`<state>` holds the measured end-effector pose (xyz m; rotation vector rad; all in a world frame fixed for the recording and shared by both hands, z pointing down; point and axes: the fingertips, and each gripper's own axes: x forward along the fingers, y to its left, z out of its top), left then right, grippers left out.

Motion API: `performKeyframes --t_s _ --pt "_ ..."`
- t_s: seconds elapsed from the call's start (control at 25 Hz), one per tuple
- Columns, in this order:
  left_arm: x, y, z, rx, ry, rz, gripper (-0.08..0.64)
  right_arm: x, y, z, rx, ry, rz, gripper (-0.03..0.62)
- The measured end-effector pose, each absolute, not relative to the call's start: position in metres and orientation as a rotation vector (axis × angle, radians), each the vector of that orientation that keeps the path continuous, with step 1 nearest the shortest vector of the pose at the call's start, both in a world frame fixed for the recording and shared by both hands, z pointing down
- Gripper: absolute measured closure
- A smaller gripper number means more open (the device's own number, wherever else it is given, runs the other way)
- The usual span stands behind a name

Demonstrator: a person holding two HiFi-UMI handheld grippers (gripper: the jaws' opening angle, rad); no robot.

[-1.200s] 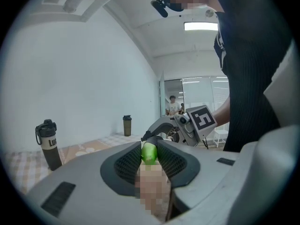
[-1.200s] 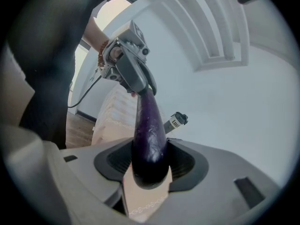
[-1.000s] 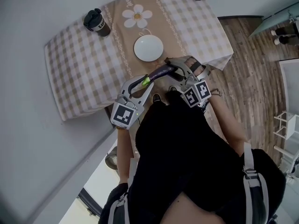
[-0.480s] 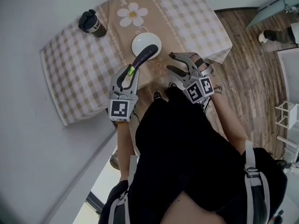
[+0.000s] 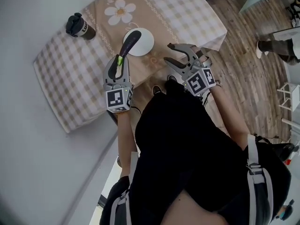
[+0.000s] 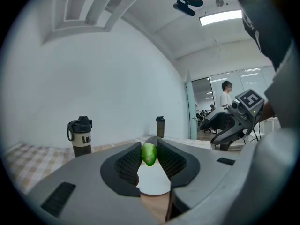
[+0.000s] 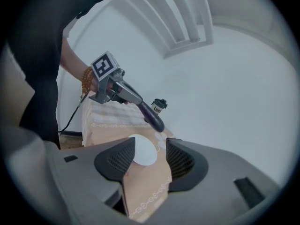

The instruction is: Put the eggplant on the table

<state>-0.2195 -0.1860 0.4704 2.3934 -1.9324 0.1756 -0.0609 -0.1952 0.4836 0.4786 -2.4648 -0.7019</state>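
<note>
We hold the eggplant (image 5: 129, 41) by its green stem end, clamped in our left gripper (image 5: 119, 63) above the plate (image 5: 147, 44) on the table (image 5: 75, 74), our right gripper (image 5: 169, 54) empty with jaws apart, so setting it down remains.

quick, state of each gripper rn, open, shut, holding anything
left gripper: jaws shut on the eggplant, gripping its green stem end.
right gripper: jaws open, nothing between them.
</note>
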Motion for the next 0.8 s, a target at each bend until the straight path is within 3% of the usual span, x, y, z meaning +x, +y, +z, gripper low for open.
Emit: performKeyframes --t_s 0.28,0.8 --pt "-0.217 -0.209 0.477 2.394 -1.92 0.184 0.445 -0.053 -0.205 0.47 0.599 -2.573 -0.517 0.377" --pt "-0.206 -0.241 0.526 2.364 -1.854 0.339 0.446 -0.048 -0.209 0.473 0.627 -2.557 -0.489 0.382"
